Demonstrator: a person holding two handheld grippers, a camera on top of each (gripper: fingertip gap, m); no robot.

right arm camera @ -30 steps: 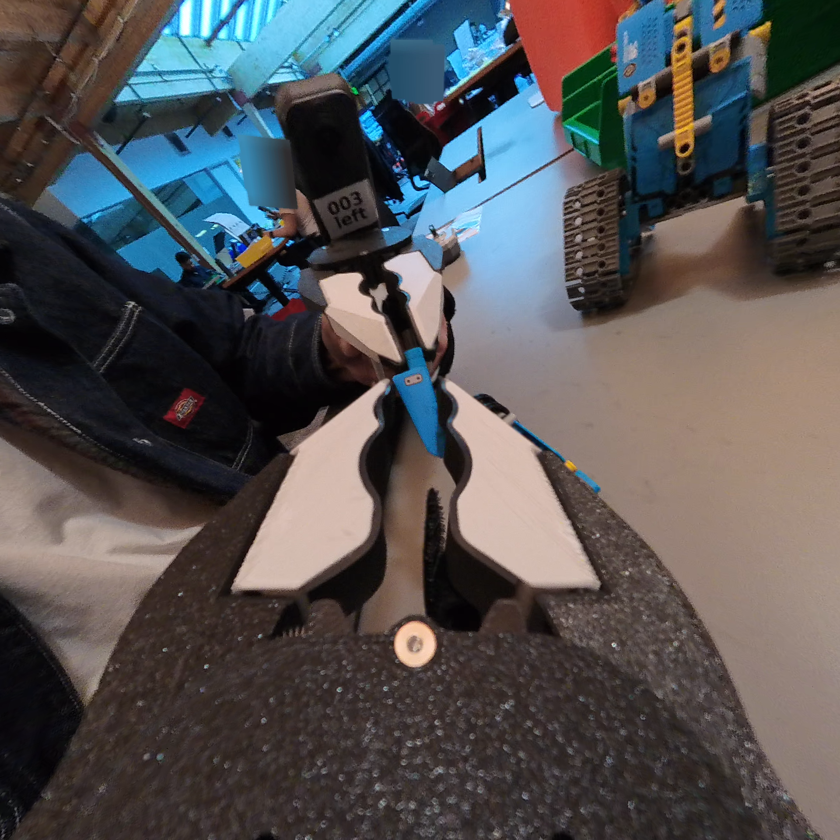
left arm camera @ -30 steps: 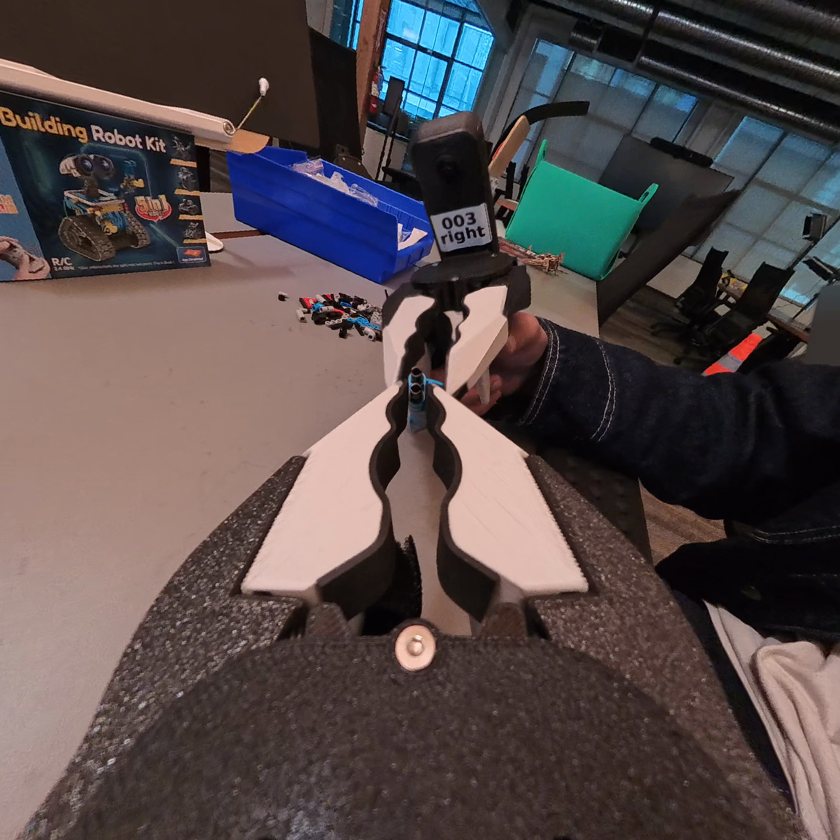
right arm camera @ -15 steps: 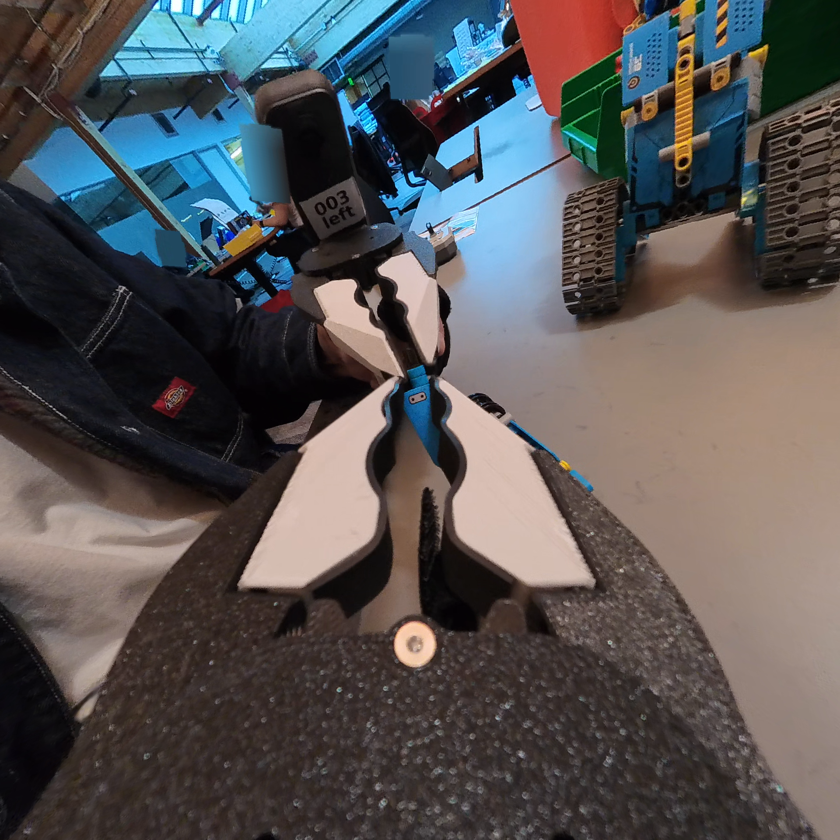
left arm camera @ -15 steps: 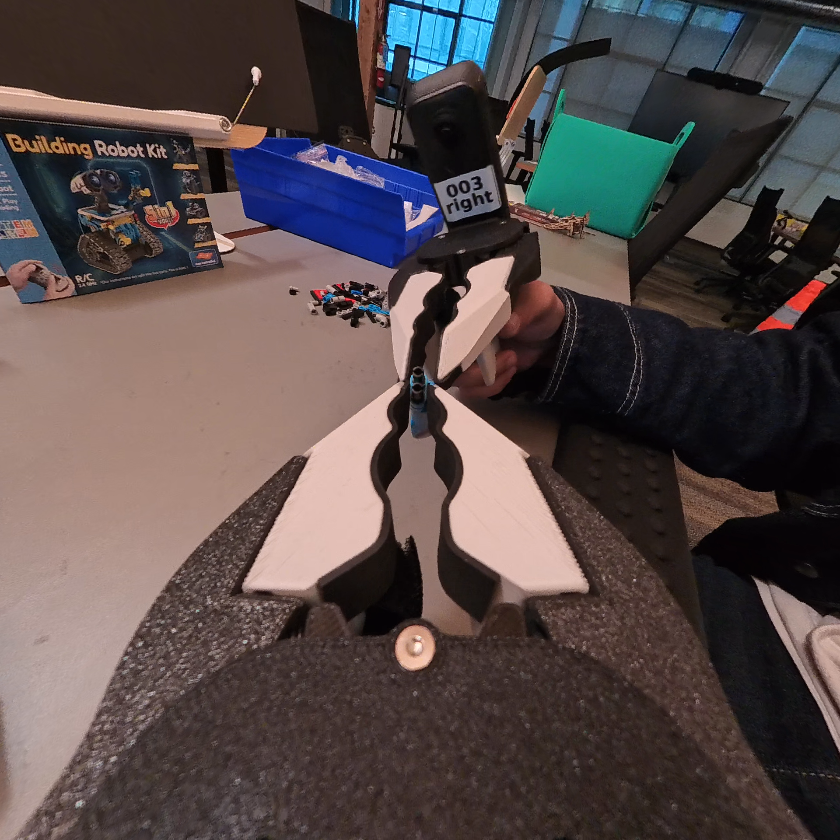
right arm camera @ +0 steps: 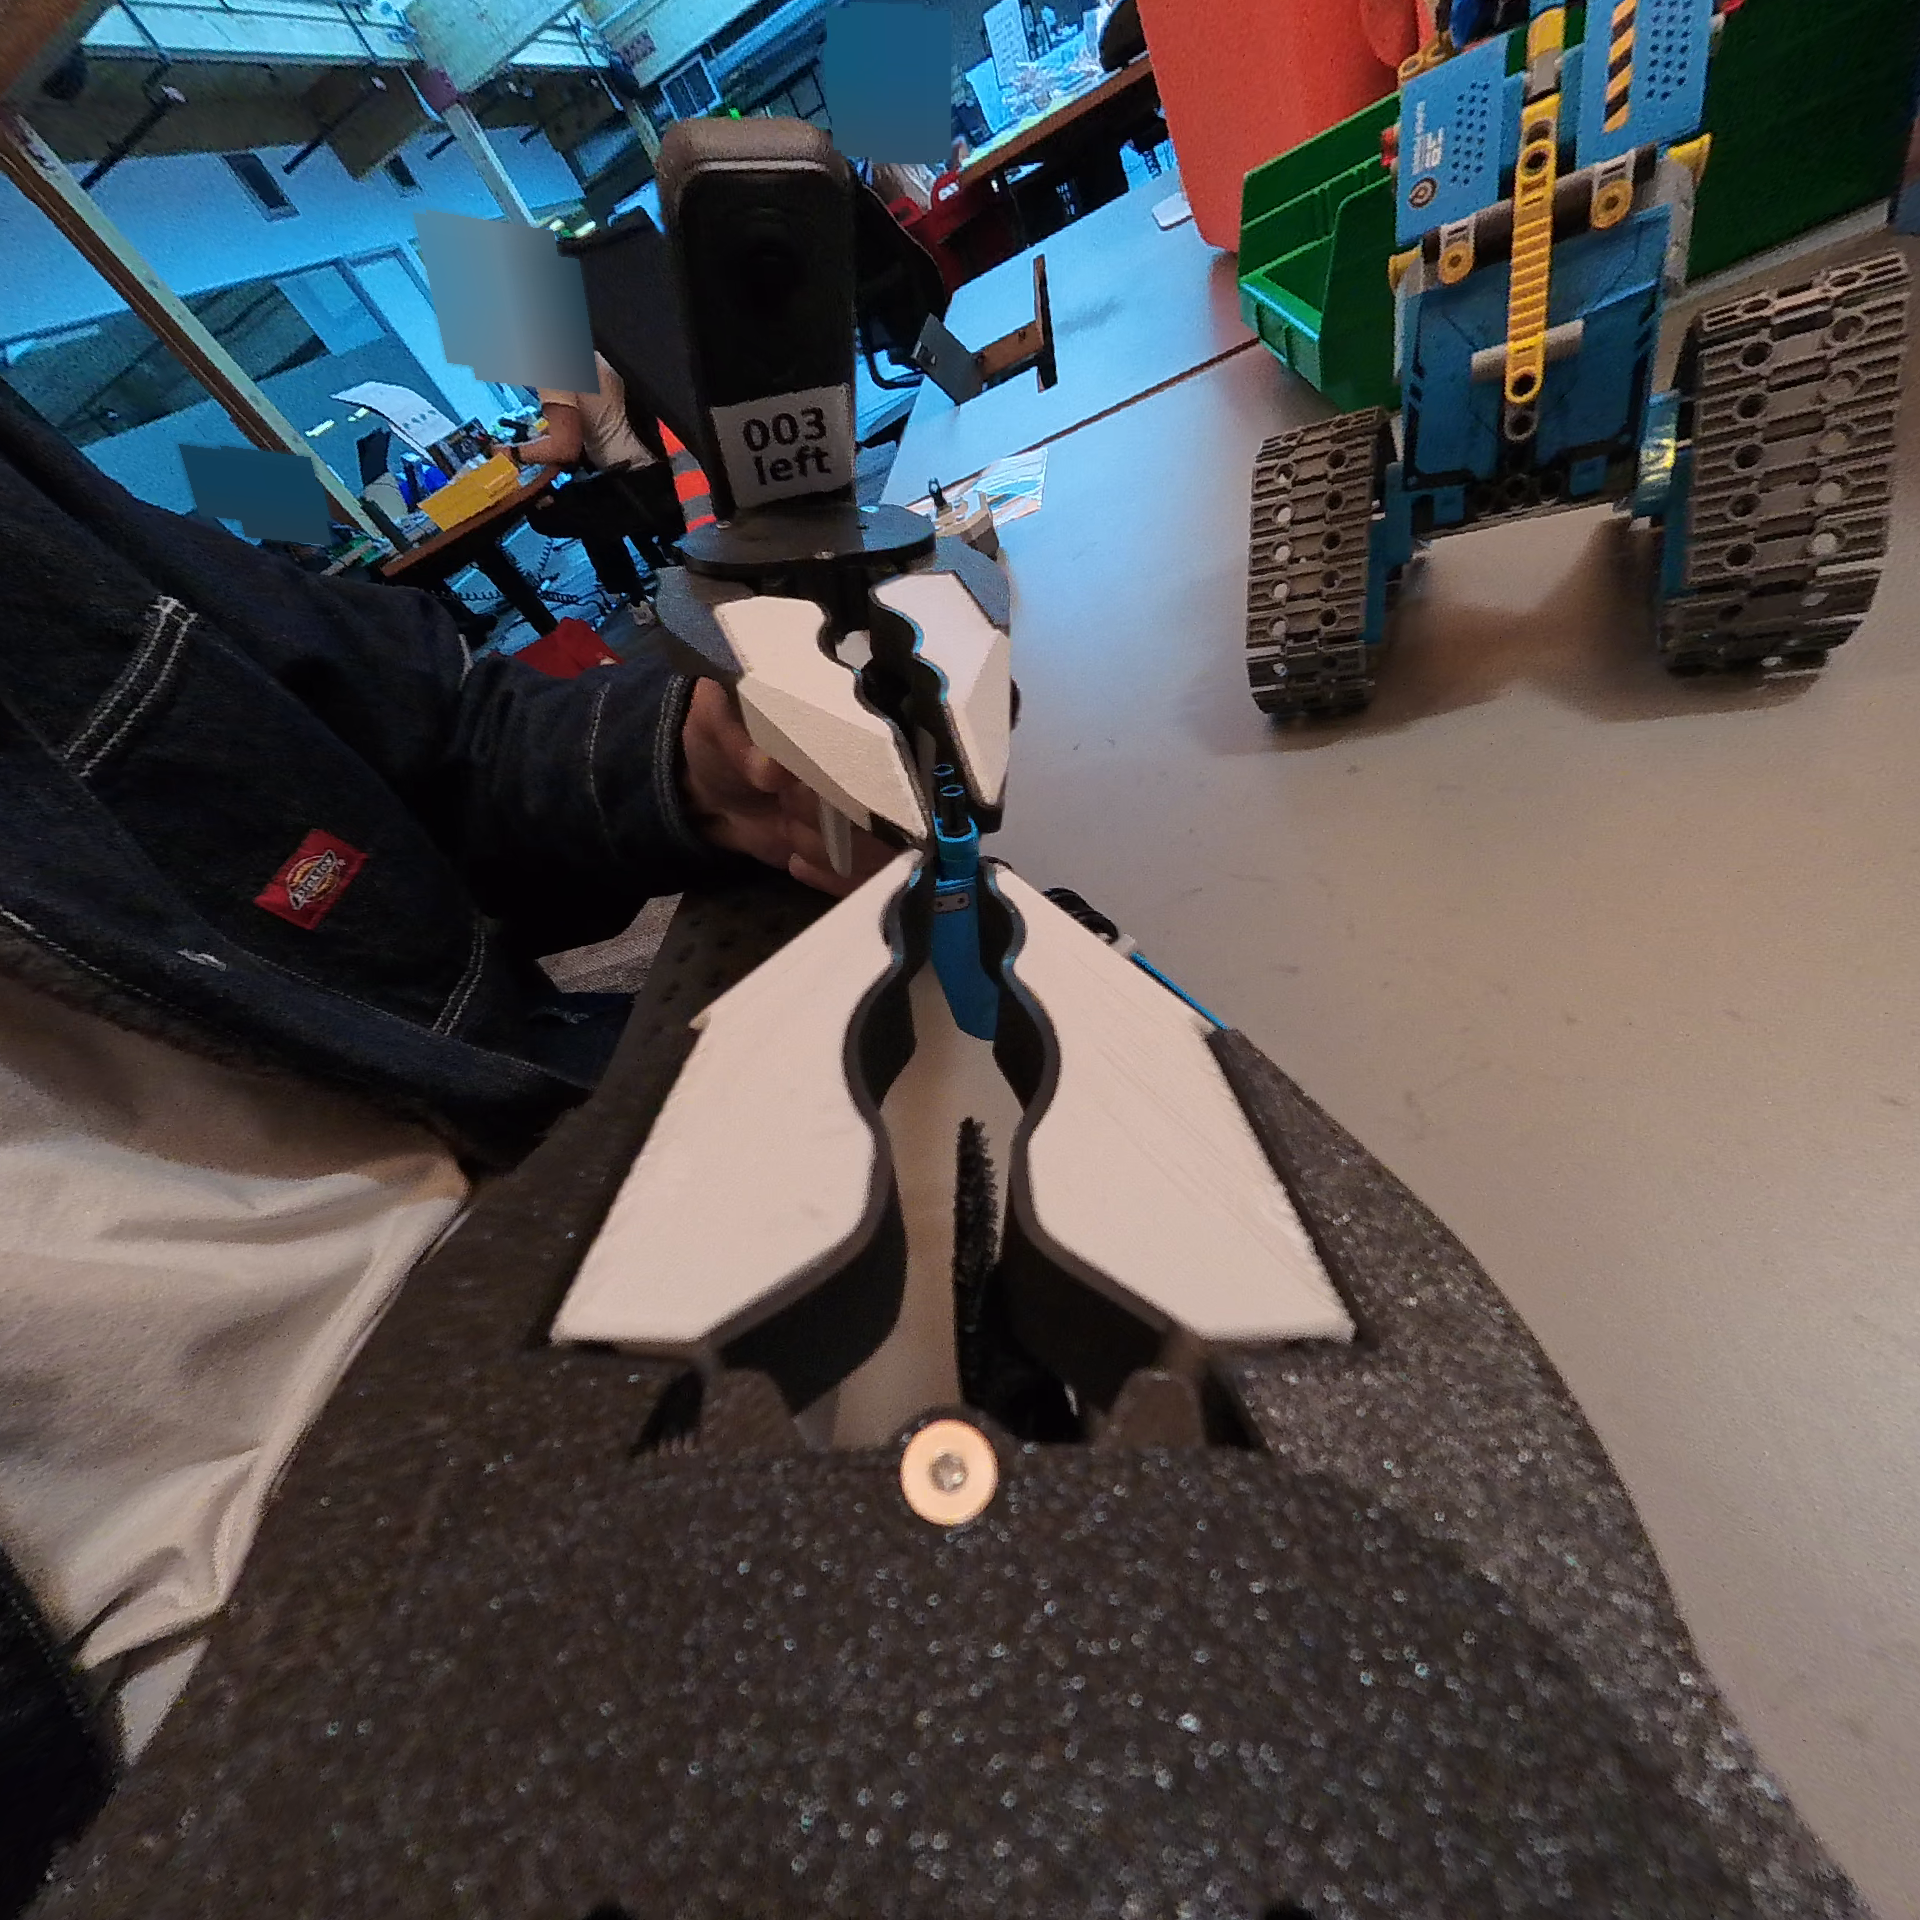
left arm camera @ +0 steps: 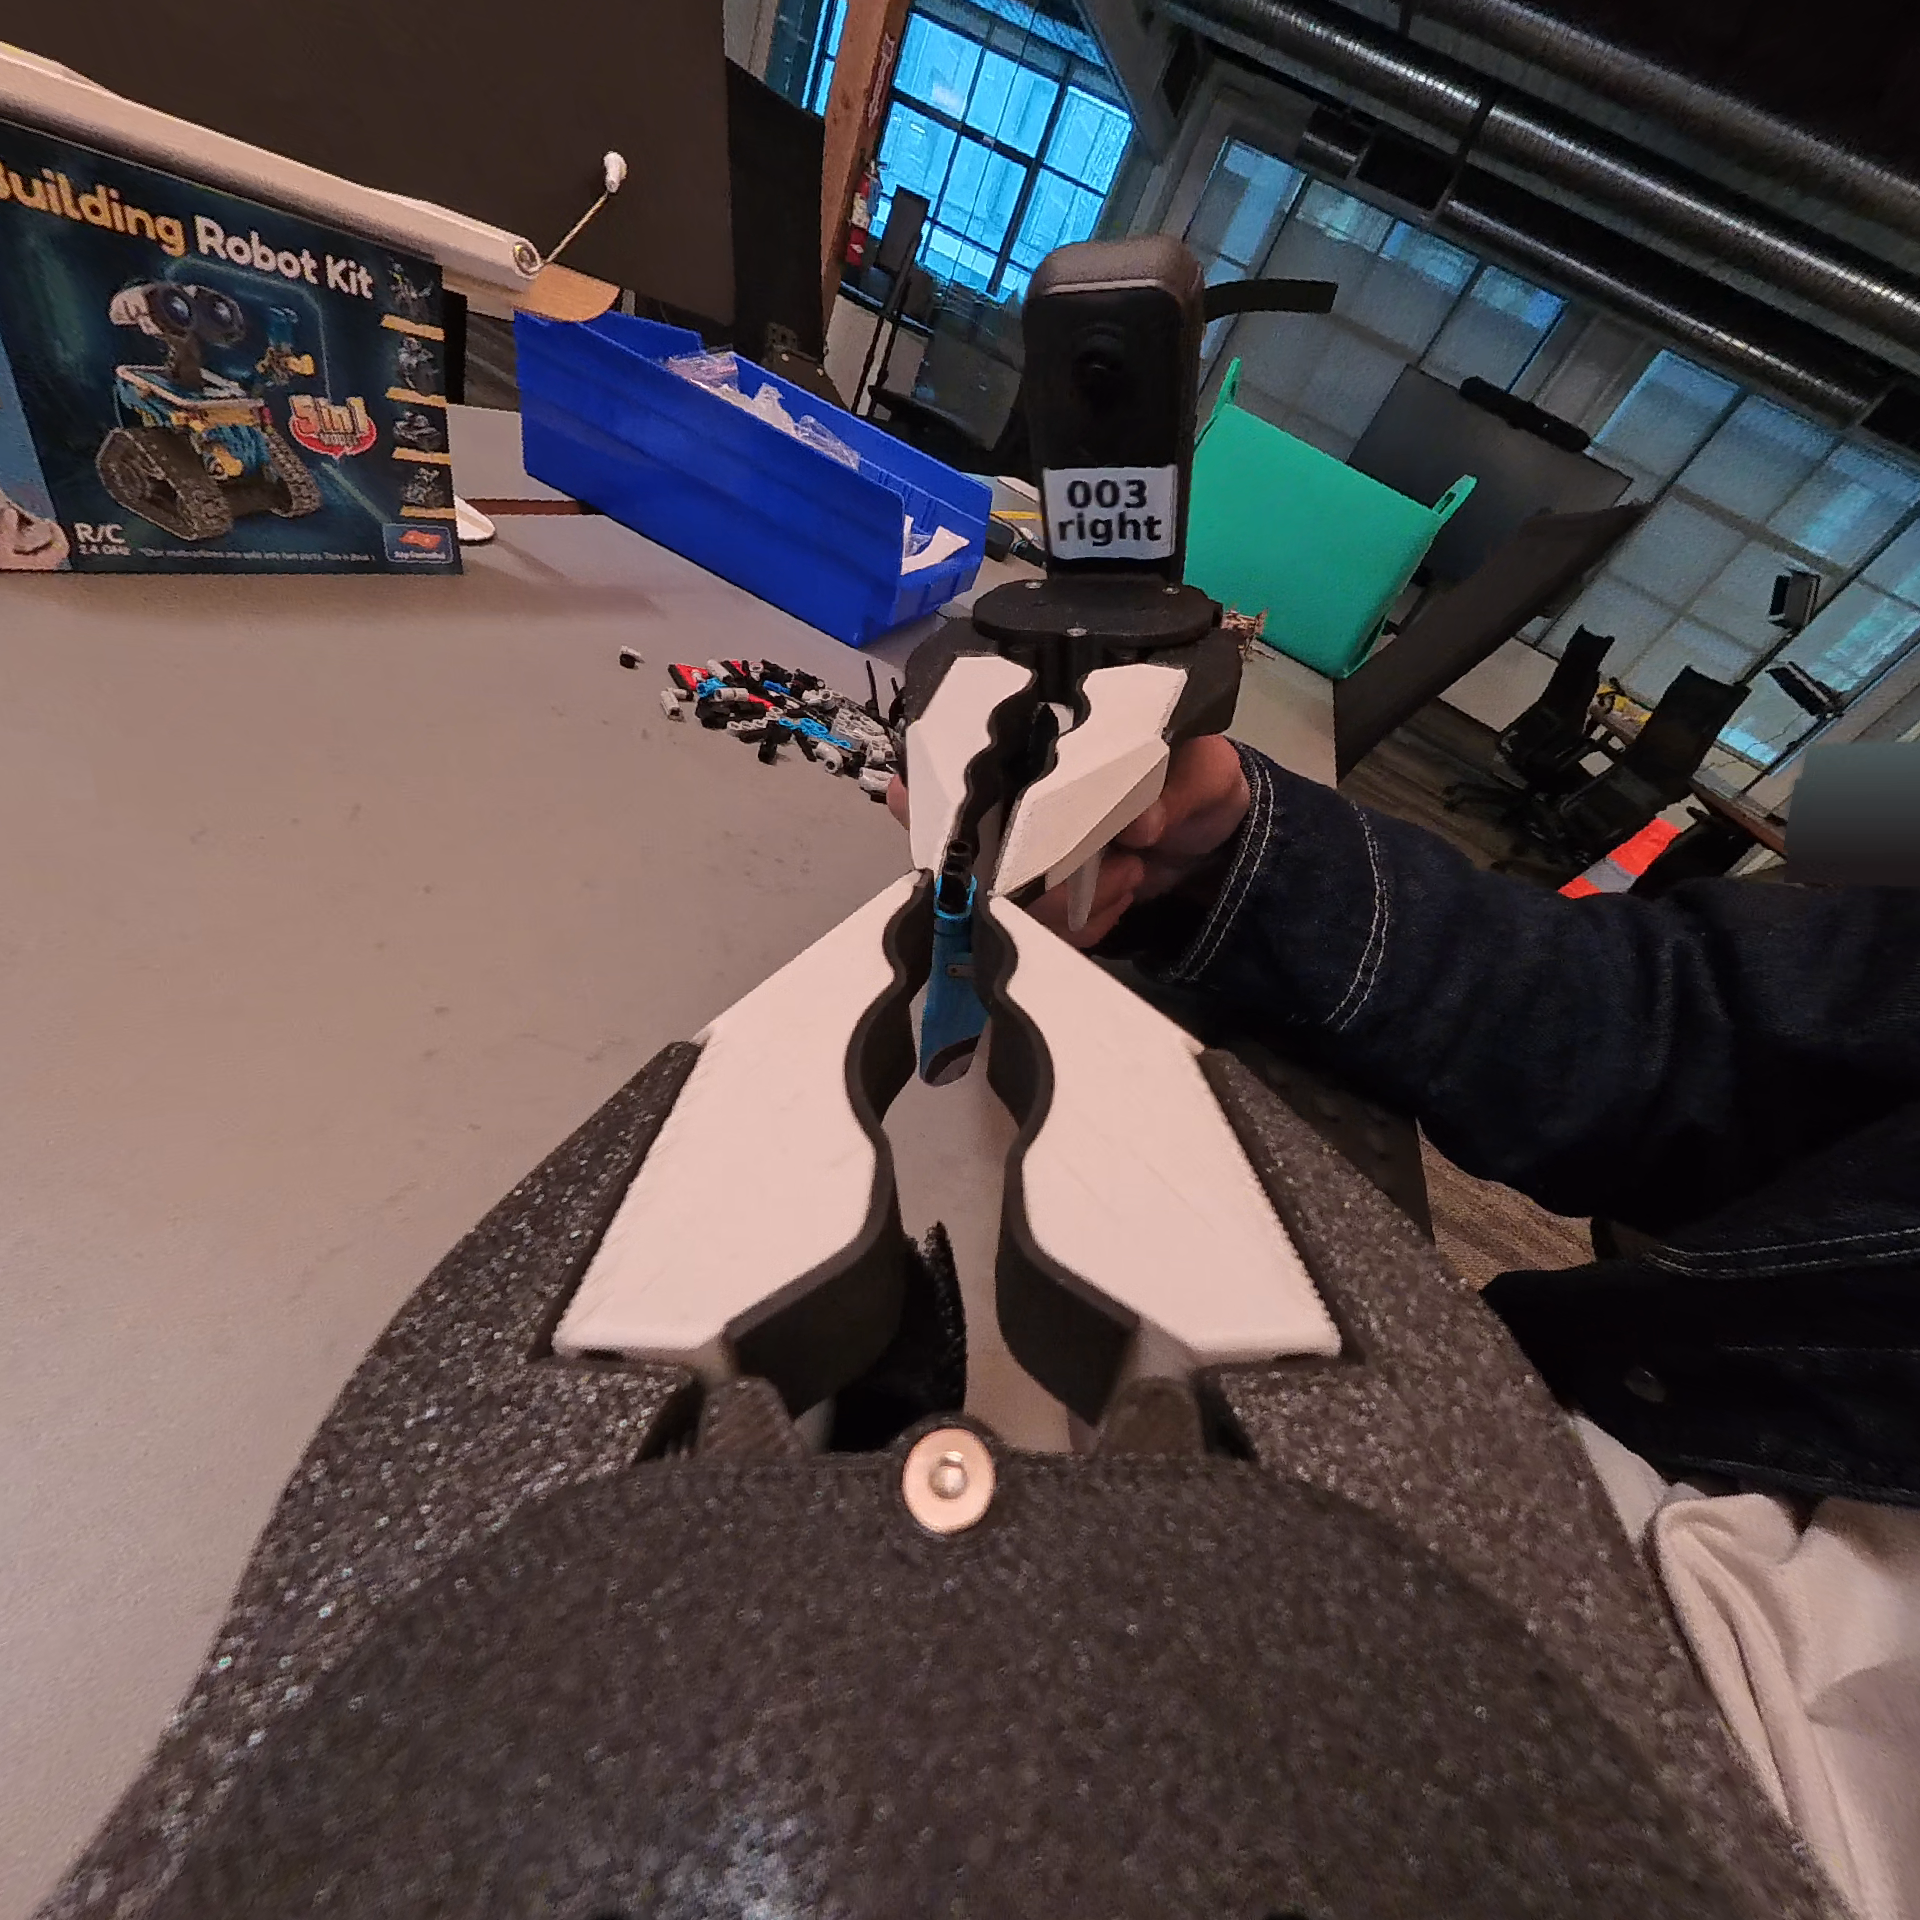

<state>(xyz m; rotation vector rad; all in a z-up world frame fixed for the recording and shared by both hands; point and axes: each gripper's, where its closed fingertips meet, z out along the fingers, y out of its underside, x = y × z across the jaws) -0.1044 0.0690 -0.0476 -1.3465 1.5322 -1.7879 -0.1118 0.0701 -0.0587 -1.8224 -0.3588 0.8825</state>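
My left gripper (left arm camera: pixel 954 909) and right gripper (right arm camera: pixel 951 873) meet tip to tip above the grey table (left arm camera: pixel 312 935). Between my left fingers sits a blue brick piece (left arm camera: pixel 948 997) with a black pin (left arm camera: pixel 954 854) at its far end, against the right gripper's (left arm camera: pixel 963 847) tips. In the right wrist view a blue piece (right arm camera: pixel 961 956) is clamped between my right fingers, with black pins (right arm camera: pixel 945 784) reaching into the left gripper's (right arm camera: pixel 940 816) tips. I cannot tell whether it is one piece or two joined. A hand (left arm camera: pixel 1174 821) holds the right gripper.
A pile of small loose parts (left arm camera: pixel 779 712), a blue bin (left arm camera: pixel 748 478), a kit box (left arm camera: pixel 218 374) and a green bin (left arm camera: pixel 1309 530) stand beyond. A blue tracked robot model (right arm camera: pixel 1558 416) and a green bin (right arm camera: pixel 1320 249) stand at the right. Small blue parts (right arm camera: pixel 1164 977) lie beside my right finger. Less than 4 cm separates the two grippers' tips. Left tips and right tips are each some 20 cm from the blue tracked robot model (right arm camera: pixel 1558 416).
Both grippers stay shut and tip to tip. The blue piece now reaches farther back between my left fingers. Both views have tilted and the black pins now show in the right view.
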